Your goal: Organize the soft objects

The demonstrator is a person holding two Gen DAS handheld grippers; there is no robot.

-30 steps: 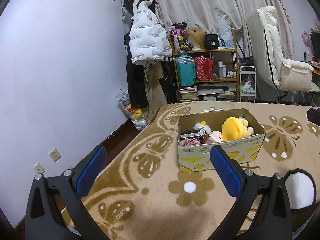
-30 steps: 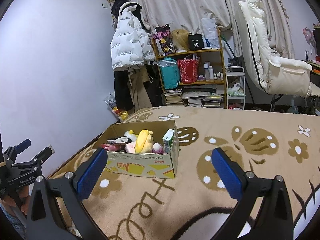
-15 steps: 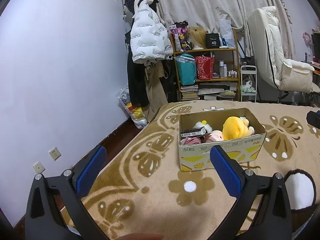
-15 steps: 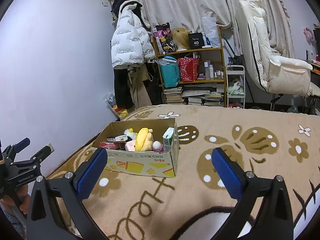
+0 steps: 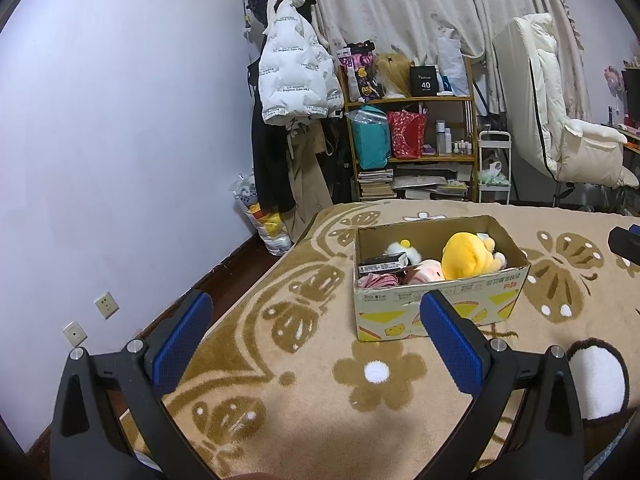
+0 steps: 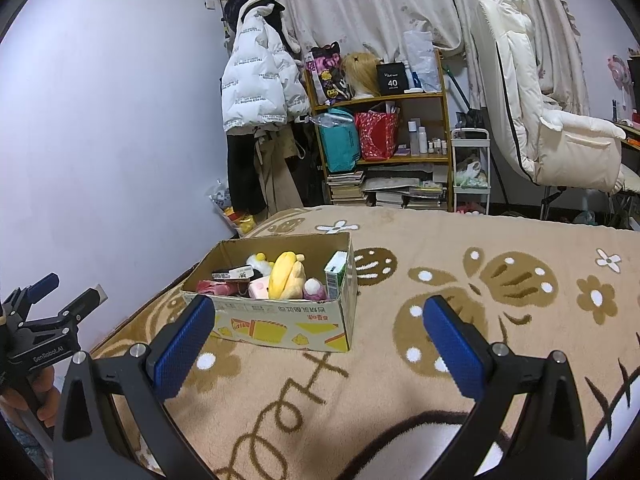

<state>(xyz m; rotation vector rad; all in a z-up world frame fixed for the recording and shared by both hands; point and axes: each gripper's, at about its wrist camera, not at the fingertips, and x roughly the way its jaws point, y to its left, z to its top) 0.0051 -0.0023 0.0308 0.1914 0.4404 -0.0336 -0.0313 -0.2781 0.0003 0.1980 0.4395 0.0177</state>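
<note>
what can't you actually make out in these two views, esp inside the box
- Brown cardboard box, left wrist view: its floor and whatever lies under the yellow plush toy are hidden by the toys piled on top and by the near wall.
- Small green-and-white carton, right wrist view: print too small to read.
- Right tool, left wrist view: cut off by the frame's right edge, only a dark tip shows.

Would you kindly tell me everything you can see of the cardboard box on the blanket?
The cardboard box is an open-topped, shallow rectangular carton of plain brown board, with yellow graphics and red lettering printed on its long side. It sits flat on the tan patterned blanket, apart from both grippers. Inside lie a yellow plush toy, a white plush, pink soft items, a black packet and a green-and-white carton standing against one end wall.
</note>
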